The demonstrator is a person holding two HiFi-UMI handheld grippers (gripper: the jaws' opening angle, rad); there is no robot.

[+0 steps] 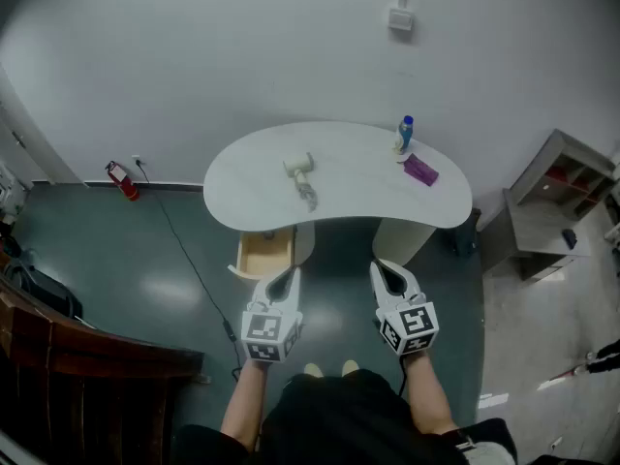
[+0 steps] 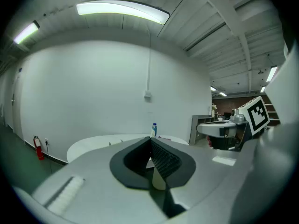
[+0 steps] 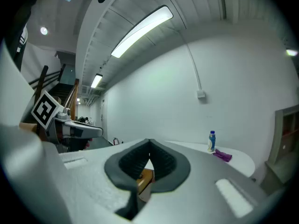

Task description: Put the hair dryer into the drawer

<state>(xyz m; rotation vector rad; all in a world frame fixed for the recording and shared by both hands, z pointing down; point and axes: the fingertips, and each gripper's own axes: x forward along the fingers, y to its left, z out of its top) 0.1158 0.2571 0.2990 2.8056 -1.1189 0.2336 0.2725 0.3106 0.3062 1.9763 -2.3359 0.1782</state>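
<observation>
A white hair dryer (image 1: 301, 175) lies on the left half of the white kidney-shaped table (image 1: 339, 211). Below the table's left front, a wooden drawer (image 1: 263, 256) stands pulled out. My left gripper (image 1: 289, 277) hovers just in front of the drawer, its jaws shut with nothing between them. My right gripper (image 1: 384, 271) hangs level beside it, in front of the table's right pedestal, also shut and empty. In the left gripper view the tips (image 2: 150, 139) meet against the table. In the right gripper view the tips (image 3: 149, 141) meet too, with the drawer (image 3: 142, 181) showing below them.
A blue-capped bottle (image 1: 404, 135) and a purple object (image 1: 420, 170) sit on the table's right side. A grey shelf unit (image 1: 562, 206) stands at the right. A red fire extinguisher (image 1: 121, 178) is by the wall at the left, and dark furniture (image 1: 77, 356) at the lower left.
</observation>
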